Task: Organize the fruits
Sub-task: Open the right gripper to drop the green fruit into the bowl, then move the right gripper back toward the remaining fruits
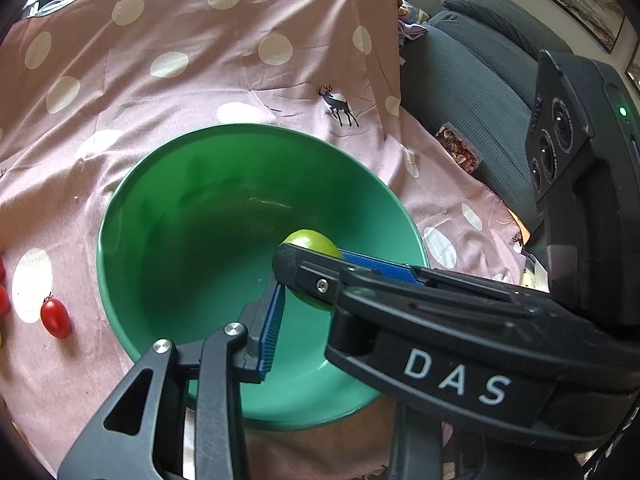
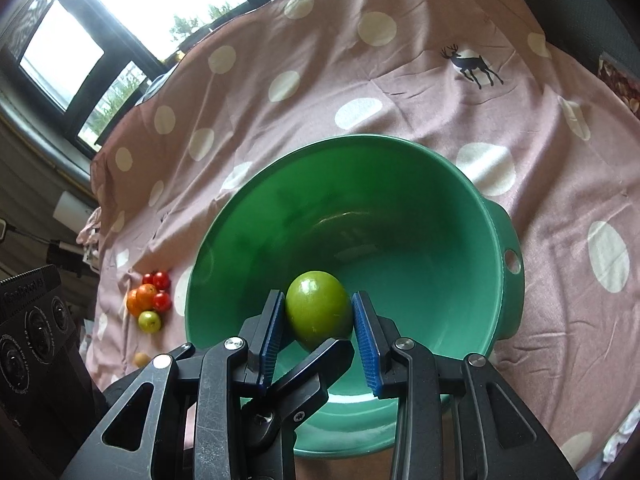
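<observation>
Fruits: we saw the green bowl [image 2: 460,216] set centrally to collect them, right tongs [image 2: 319,322] over it pinching a green tomato [image 2: 318,306]; left tongs' [image 1: 280,288] opening we couldn't tell; leftover pile [image 2: 150,300] beside bowl.

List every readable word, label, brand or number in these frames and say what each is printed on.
"DAS": white capitals on the black body of the right claw, seen from the left wrist view.
Faint embossed lettering on the black camera housing at the left edge of the right wrist view: too blurred to read.
Nothing else carries text.
</observation>
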The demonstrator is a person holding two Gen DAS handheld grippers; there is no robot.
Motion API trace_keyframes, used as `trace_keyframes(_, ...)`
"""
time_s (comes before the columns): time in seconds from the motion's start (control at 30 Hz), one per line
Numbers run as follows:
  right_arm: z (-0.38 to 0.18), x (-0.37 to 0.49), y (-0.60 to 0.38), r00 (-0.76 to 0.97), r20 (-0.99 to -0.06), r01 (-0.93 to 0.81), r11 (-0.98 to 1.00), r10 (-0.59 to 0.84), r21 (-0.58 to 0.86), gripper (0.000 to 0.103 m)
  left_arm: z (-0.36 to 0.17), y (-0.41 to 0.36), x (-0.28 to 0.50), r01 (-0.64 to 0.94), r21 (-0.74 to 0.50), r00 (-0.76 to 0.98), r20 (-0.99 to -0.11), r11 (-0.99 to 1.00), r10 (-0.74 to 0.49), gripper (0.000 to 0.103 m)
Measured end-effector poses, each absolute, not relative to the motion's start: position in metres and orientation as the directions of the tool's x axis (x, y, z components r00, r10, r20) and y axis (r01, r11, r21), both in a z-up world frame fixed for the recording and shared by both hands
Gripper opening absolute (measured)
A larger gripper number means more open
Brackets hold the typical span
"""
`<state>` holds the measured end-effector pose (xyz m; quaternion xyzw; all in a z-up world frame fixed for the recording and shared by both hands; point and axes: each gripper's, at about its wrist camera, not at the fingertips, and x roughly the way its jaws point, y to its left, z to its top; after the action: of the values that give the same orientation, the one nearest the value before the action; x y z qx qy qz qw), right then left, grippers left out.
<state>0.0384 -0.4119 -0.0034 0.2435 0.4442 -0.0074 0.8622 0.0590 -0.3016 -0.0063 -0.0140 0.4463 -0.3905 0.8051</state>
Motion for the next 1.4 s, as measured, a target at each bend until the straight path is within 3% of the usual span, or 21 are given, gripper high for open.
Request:
trace_keyframes(0.5,-0.005,0.041,-0.41,0.594,-0.786,0.243,0.893,0.172,0.379,0.038,-0.007,-0.304,0.058,0.609,-0.346,0.305,-0.729,0.714,-0.613,0.028)
trace_keyframes(0.87,0.005,0.036,-0.406,0.615,-0.781,0.261,0.906,0.11,0.333,0.037,0.007,-0.284,0.052,0.6,-0.354,0.327,-0.709,0.717,-0.624,0.033)
trace_keyframes(1.03,0.013,0.031,-0.402,0.634,-0.771,0.286,0.91,0.054,0.3,0.045,0.021,-0.274,0.041,0.613,-0.302,0.389,-0.69,0.73,-0.611,0.067)
trace_keyframes(1.17,0.022,0.025,-0.4,0.657,-0.753,0.287,0.915,0.027,0.283,0.053,0.031,-0.261,0.035,0.607,-0.285,0.426,-0.671,0.742,-0.606,0.075)
trace_keyframes(1.23,0.027,0.023,-0.397,0.67,-0.743,0.291,0.918,0.006,0.269,0.076,0.036,-0.25,0.033,0.601,-0.294,0.438,-0.657,0.743,-0.614,0.081)
trace_keyframes(1.3,0.032,0.021,-0.394,0.685,-0.728,0.298,0.92,-0.02,0.255,0.086,0.04,-0.236,0.031,0.588,-0.301,0.46,-0.639,0.751,-0.616,0.086)
trace_keyframes(1.4,0.039,0.019,-0.385,0.708,-0.705,0.283,0.931,-0.041,0.231,0.086,0.045,-0.213,0.026,0.546,-0.297,0.514,-0.62,0.783,-0.593,0.091)
